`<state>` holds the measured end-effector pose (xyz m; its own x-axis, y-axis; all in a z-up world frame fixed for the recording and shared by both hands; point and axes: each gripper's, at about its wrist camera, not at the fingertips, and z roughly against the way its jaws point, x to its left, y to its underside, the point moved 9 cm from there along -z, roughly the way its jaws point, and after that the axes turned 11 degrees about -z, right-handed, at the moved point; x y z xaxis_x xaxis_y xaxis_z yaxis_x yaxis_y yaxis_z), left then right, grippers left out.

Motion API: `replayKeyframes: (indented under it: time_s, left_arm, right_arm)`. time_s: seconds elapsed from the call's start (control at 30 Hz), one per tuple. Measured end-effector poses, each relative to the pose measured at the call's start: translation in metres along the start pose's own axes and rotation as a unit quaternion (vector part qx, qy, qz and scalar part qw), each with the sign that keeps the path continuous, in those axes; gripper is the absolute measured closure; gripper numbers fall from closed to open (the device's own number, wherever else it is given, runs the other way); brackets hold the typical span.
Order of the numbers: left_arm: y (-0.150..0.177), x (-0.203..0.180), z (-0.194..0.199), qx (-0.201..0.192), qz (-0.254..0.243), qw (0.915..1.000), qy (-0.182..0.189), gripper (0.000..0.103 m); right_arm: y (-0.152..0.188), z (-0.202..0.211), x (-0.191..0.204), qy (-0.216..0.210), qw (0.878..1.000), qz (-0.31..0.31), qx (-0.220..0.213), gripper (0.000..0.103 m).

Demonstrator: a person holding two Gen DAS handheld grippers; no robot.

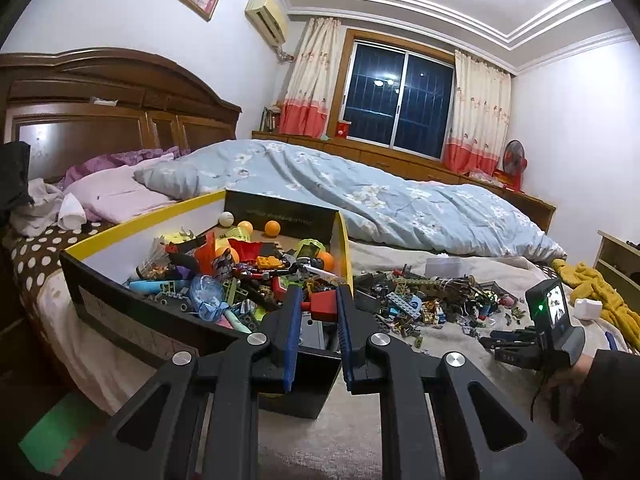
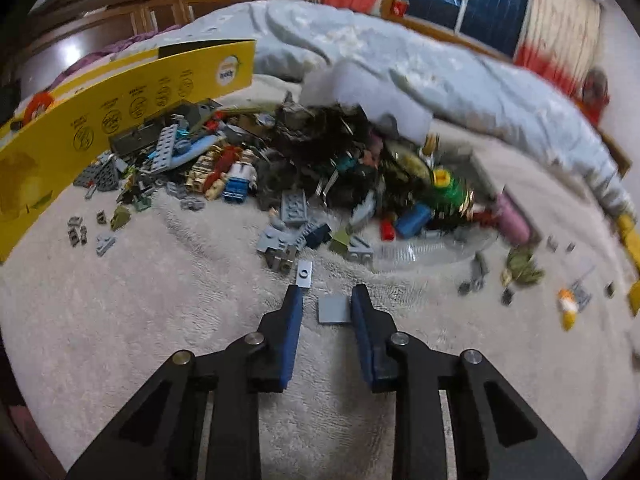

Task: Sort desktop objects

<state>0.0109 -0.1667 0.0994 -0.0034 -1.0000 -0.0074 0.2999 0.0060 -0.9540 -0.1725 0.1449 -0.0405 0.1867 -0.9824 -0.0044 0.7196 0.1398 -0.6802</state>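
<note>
Here, on a bed covered with a pale fleecy blanket [image 2: 160,340], a heap of loose toy bricks [image 2: 320,168] lies beside a yellow-rimmed cardboard box [image 1: 80,246] already crowded with toys and orange balls.

The left gripper [image 1: 318,304] hangs over the box's near corner, its blue pads clamped on a small red brick [image 1: 323,305].

The right gripper [image 2: 326,300] points down at the blanket in front of the heap. Its jaws stand apart around a flat grey tile [image 2: 334,309], which lies against the right pad; the left pad is clear of it.

To lift the tile well, the jaws likely need to sink into the fleece, centre on the tile and close squarely on its edges, as thin tiles slip easily.
</note>
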Motion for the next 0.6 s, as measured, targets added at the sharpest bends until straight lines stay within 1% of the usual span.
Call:
replayKeyframes:
  time_s: [0.07,0.1,0.17,0.23,0.3,0.33,0.37,0.4,0.47,0.53,0.6]
  left_arm:
    - [0.000,0.001,-0.001,0.001,0.002,1.0000,0.000,0.085]
    - [-0.001,0.002,-0.001,0.002,0.004,1.0000,0.001,0.085]
    - [0.000,0.005,-0.001,0.006,0.011,0.9999,0.001,0.085]
    - [0.000,0.009,-0.002,0.009,0.016,0.9998,-0.004,0.085]
    - [-0.002,0.013,-0.004,0.007,0.018,0.9998,-0.008,0.085]
    - [-0.004,0.014,-0.005,0.005,0.018,0.9997,-0.012,0.085]
    - [-0.005,0.016,-0.007,0.005,0.017,0.9997,-0.018,0.085]
    - [-0.007,0.017,-0.010,0.004,0.016,0.9996,-0.024,0.085]
    - [-0.008,0.020,-0.017,0.006,0.014,0.9992,-0.037,0.085]
    - [-0.005,0.028,-0.027,0.016,0.013,0.9979,-0.061,0.085]
    - [0.001,0.035,-0.039,0.036,0.018,0.9968,-0.070,0.085]
  right_arm:
    - [0.002,-0.002,-0.003,-0.004,1.000,-0.012,0.008,0.083]
    - [0.003,-0.002,-0.002,-0.003,1.000,-0.013,0.008,0.090]
    - [0.002,0.002,-0.002,0.003,1.000,-0.019,-0.001,0.089]
    - [-0.004,0.013,-0.004,0.001,0.999,-0.047,-0.022,0.089]
    - [-0.020,0.036,0.003,-0.012,0.996,-0.071,-0.060,0.089]
    - [-0.029,0.046,0.012,-0.015,0.995,-0.067,-0.079,0.089]
    - [-0.039,0.057,0.029,-0.025,0.993,-0.057,-0.100,0.089]
    - [-0.048,0.065,0.047,-0.040,0.992,-0.047,-0.114,0.089]
    - [-0.066,0.083,0.100,-0.083,0.986,-0.021,-0.145,0.089]
    - [-0.078,0.094,0.148,-0.150,0.976,-0.003,-0.155,0.089]
    - [-0.084,0.098,0.200,-0.226,0.963,0.022,-0.145,0.089]
